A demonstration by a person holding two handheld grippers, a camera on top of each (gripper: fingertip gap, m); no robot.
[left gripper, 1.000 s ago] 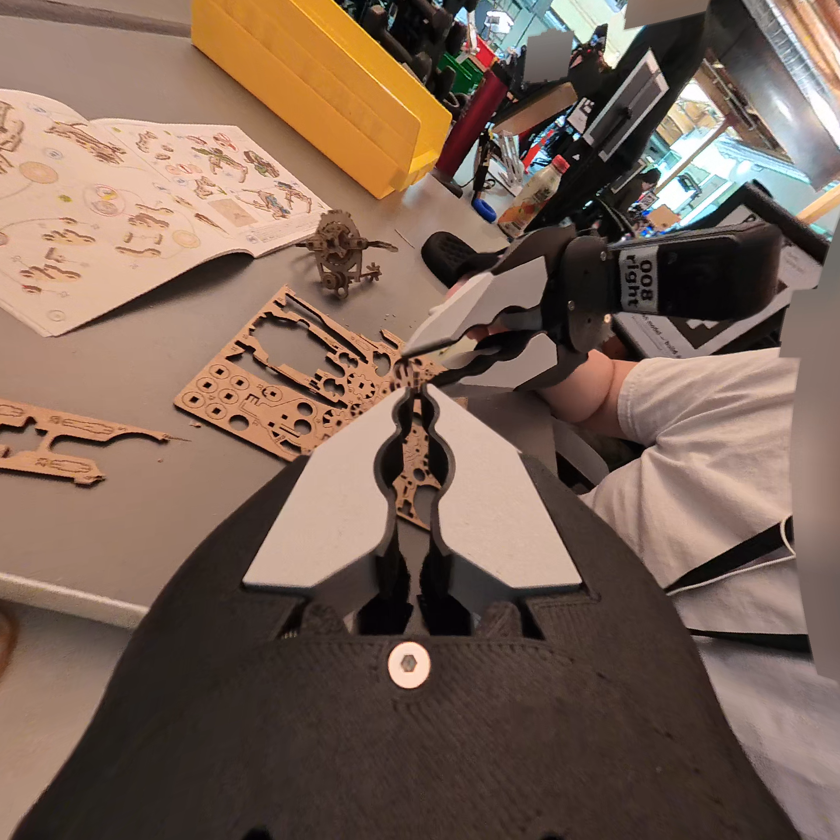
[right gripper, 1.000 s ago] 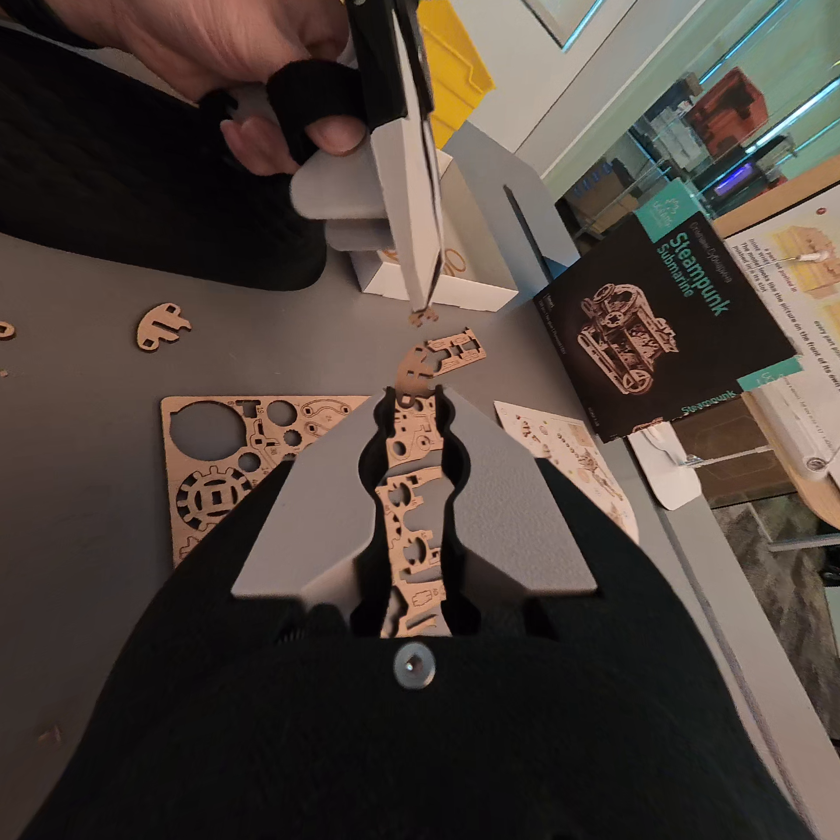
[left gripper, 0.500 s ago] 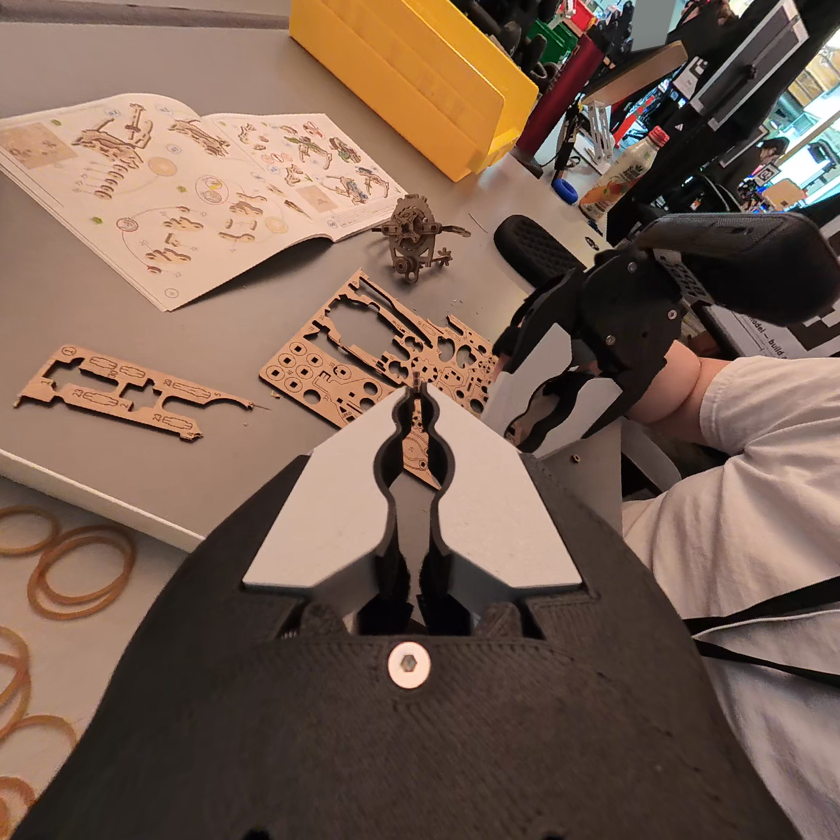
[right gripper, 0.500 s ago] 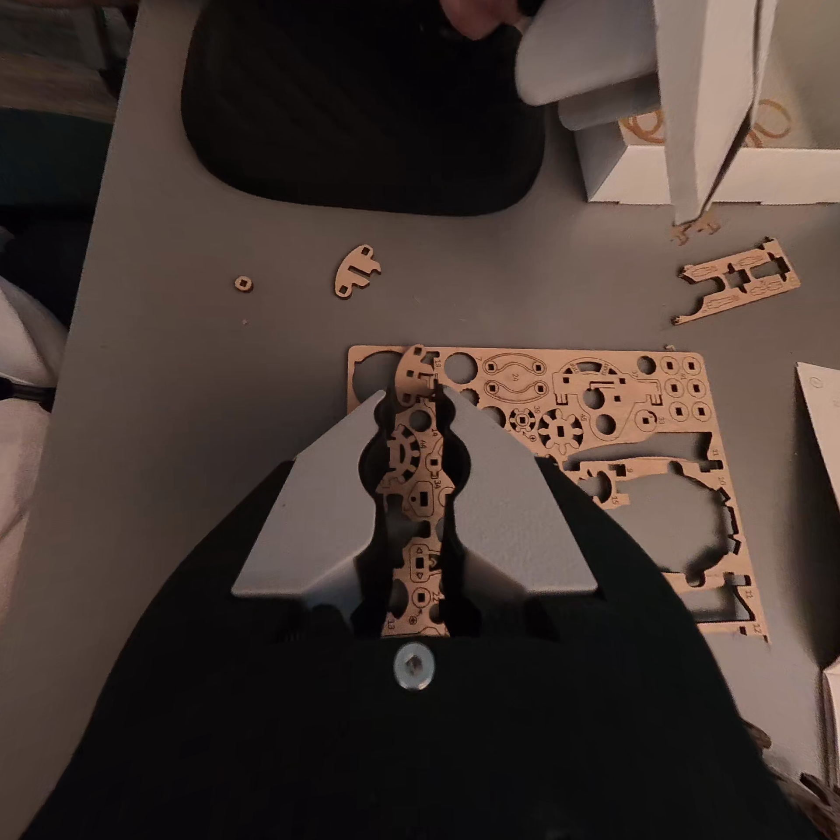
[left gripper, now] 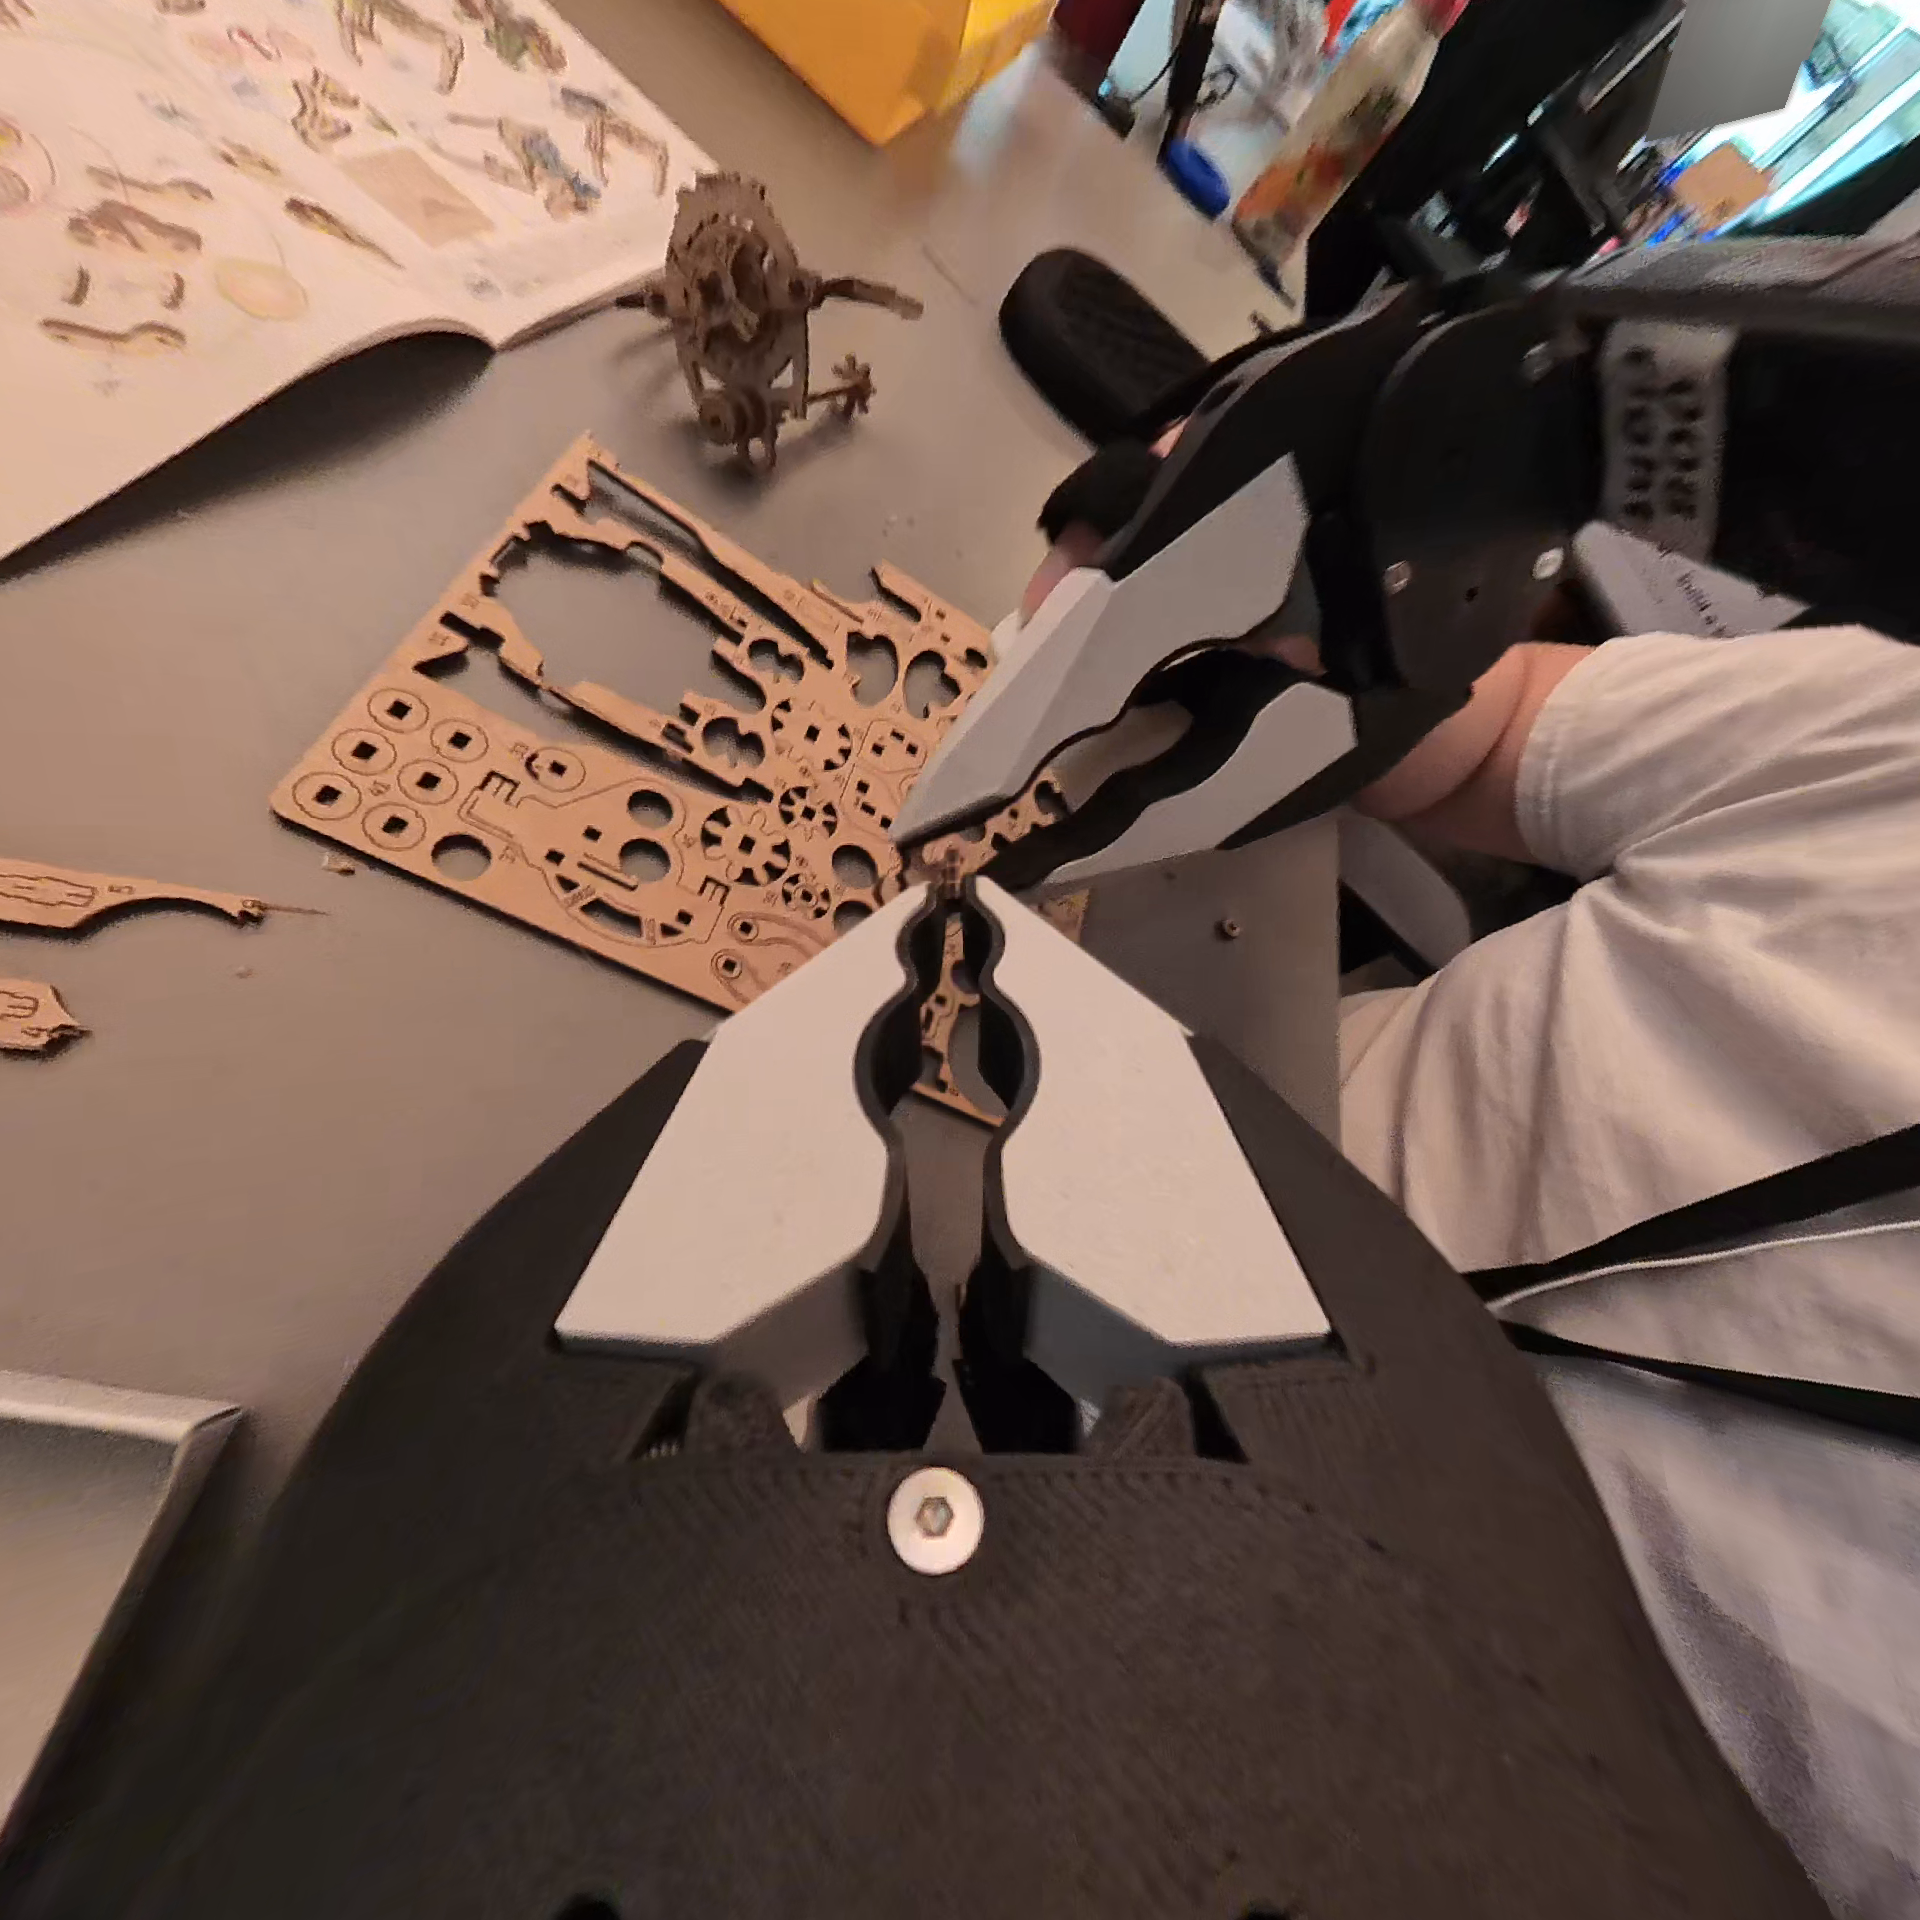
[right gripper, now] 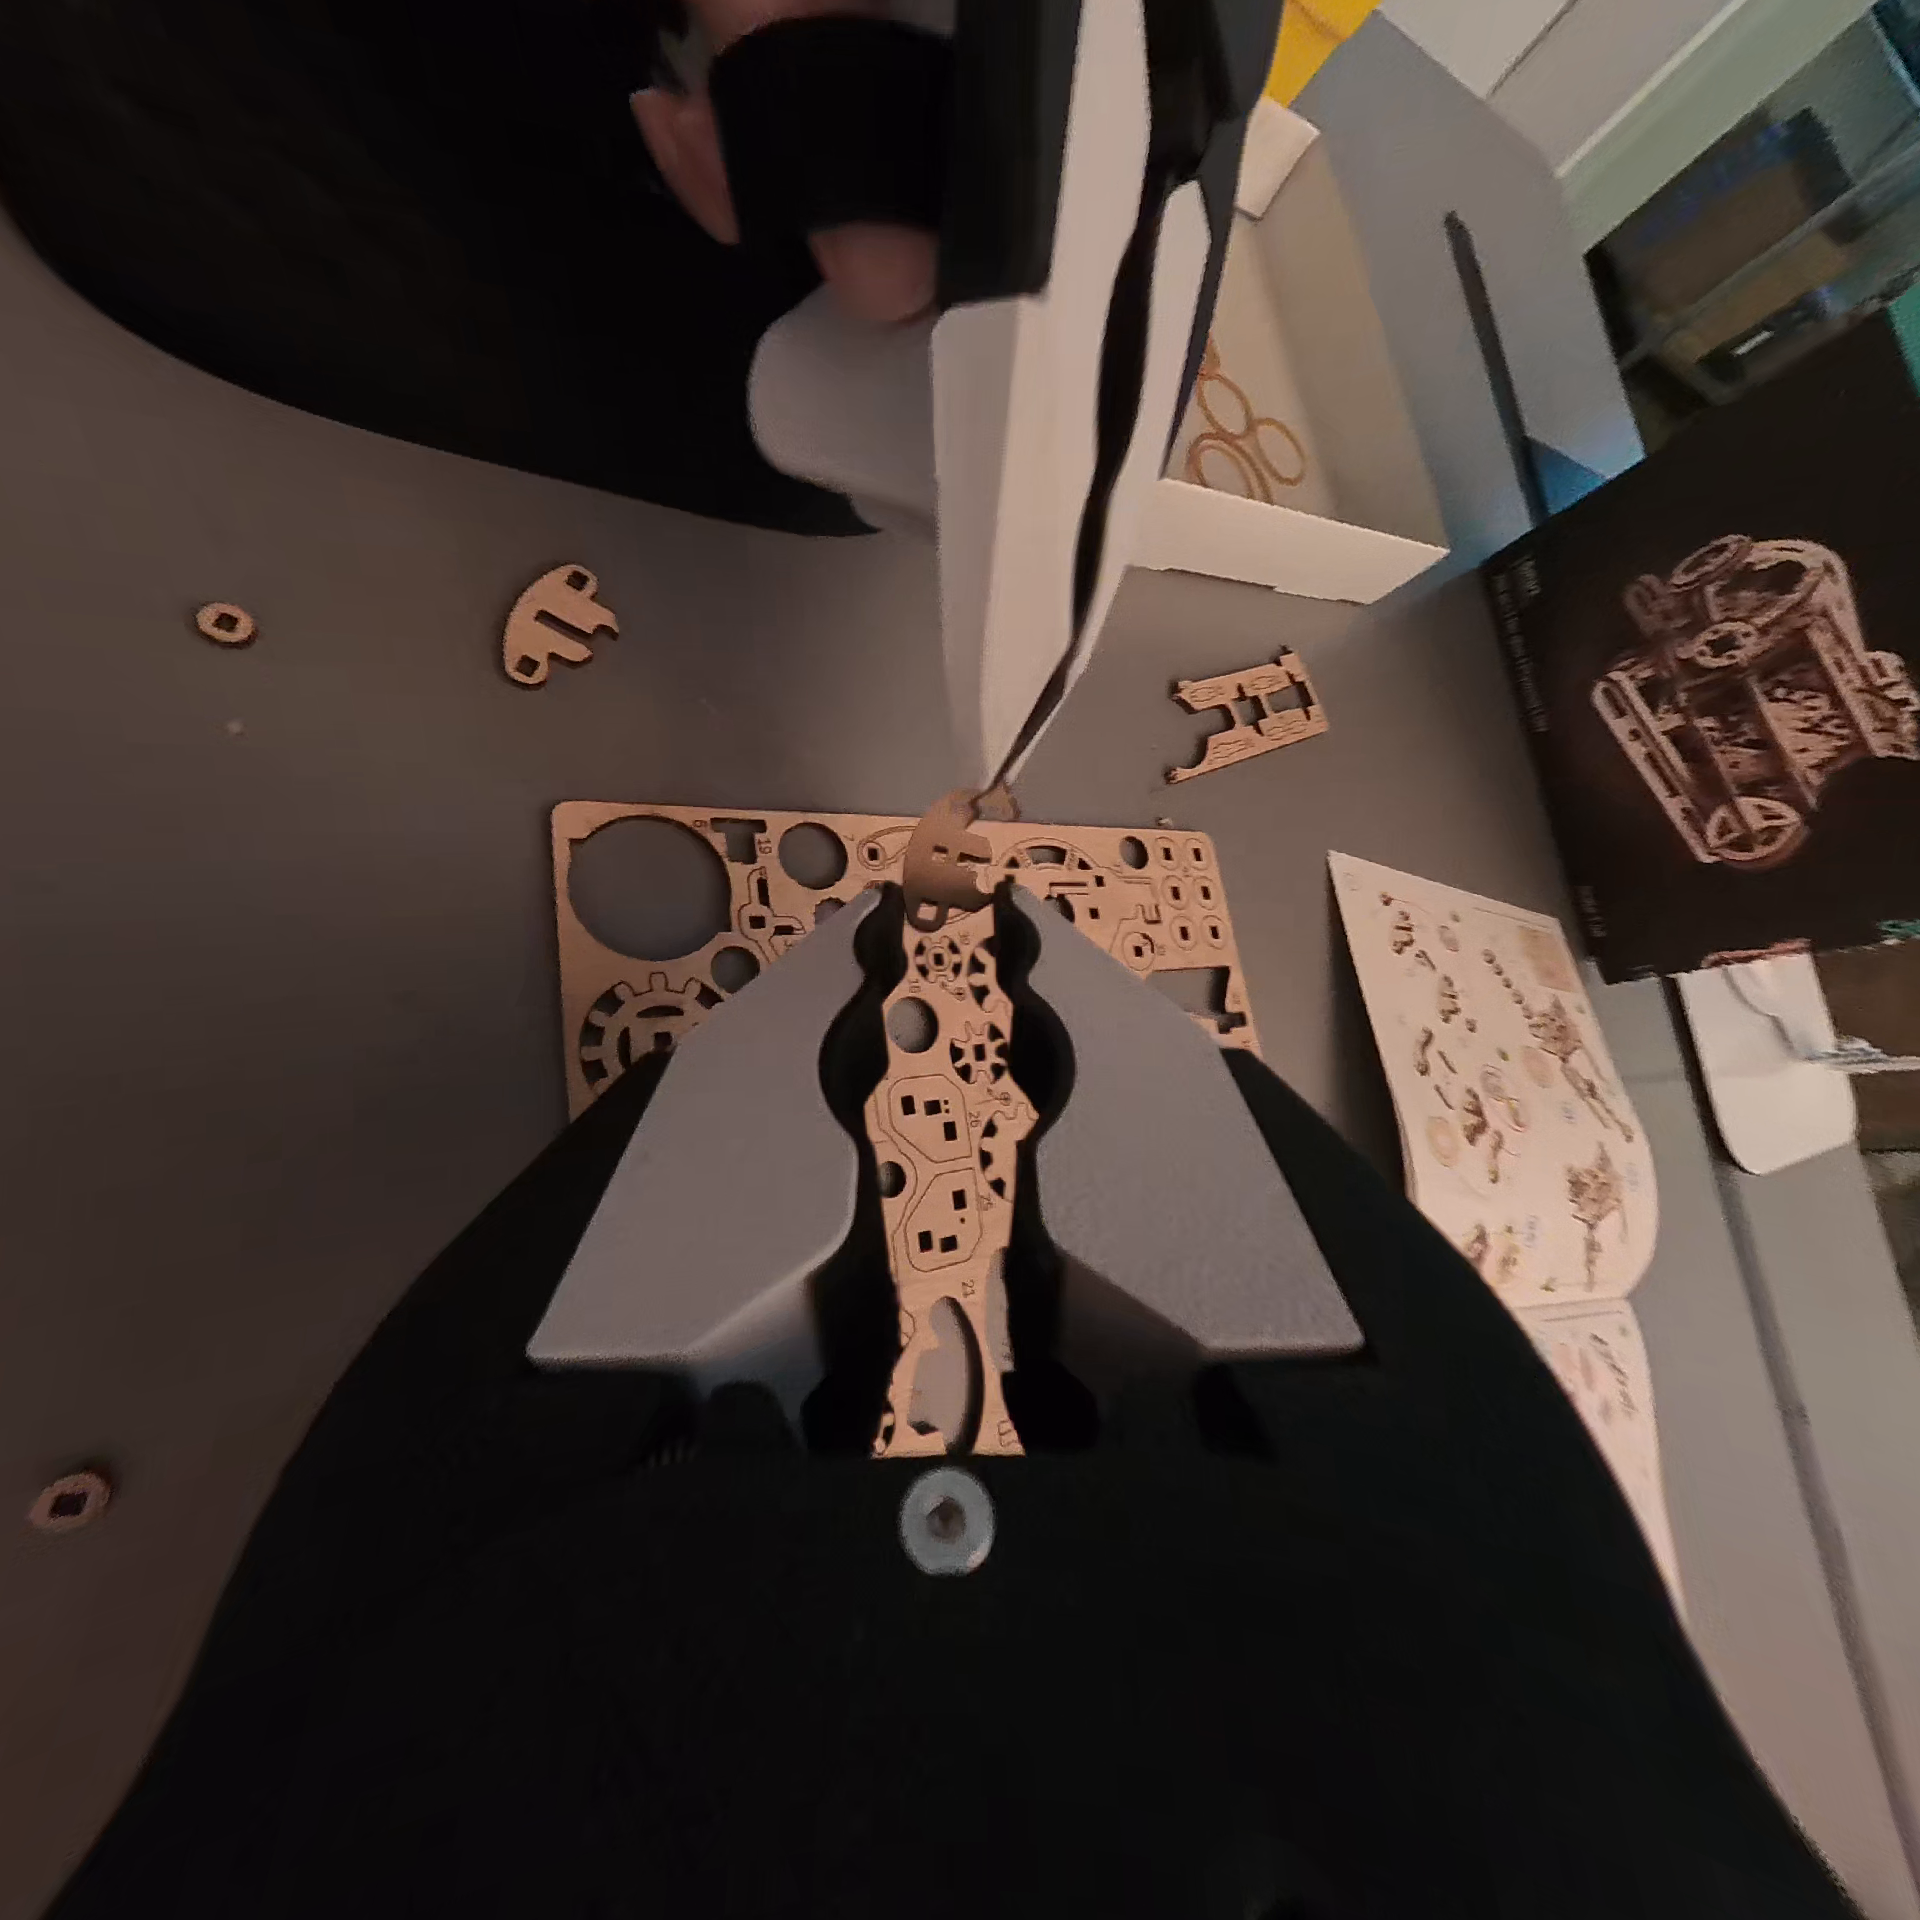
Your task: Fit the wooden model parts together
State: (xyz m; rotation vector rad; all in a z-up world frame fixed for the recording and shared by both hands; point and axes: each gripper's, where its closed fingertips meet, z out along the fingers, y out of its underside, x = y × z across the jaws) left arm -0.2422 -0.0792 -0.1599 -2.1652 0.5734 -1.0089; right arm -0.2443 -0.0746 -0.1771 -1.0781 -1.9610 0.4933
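Observation:
My left gripper (left gripper: 948, 896) is shut on a tiny wooden piece (left gripper: 948, 864) at its tips. My right gripper (right gripper: 943, 902) is shut on a rounded wooden part (right gripper: 943, 854) with slots. In the right wrist view the left gripper (right gripper: 1000, 792) comes down from above and its tiny piece touches the top edge of the rounded part. In the left wrist view the right gripper (left gripper: 925, 836) reaches in from the right, tip to tip with mine. Both are held above a laser-cut wooden sheet (left gripper: 582, 790), which also shows in the right wrist view (right gripper: 582, 977).
A partly built wooden model (left gripper: 743, 312) stands by the open instruction booklet (left gripper: 260, 208). Loose parts lie on the grey table: a slotted piece (right gripper: 556, 634), two small rings (right gripper: 225, 623), an H-shaped piece (right gripper: 1247, 717). A black kit box (right gripper: 1714, 727) and a white box (right gripper: 1278, 551) are at the right. Both grippers' tips are close together, under 4 cm apart. The partly built wooden model (left gripper: 743, 312) sits 15 cm or so from the ends of my right fingers.
Half a second ago the grippers were apart, the right one low over the sheet. They have come back together, and the tiny piece now touches the rounded part.

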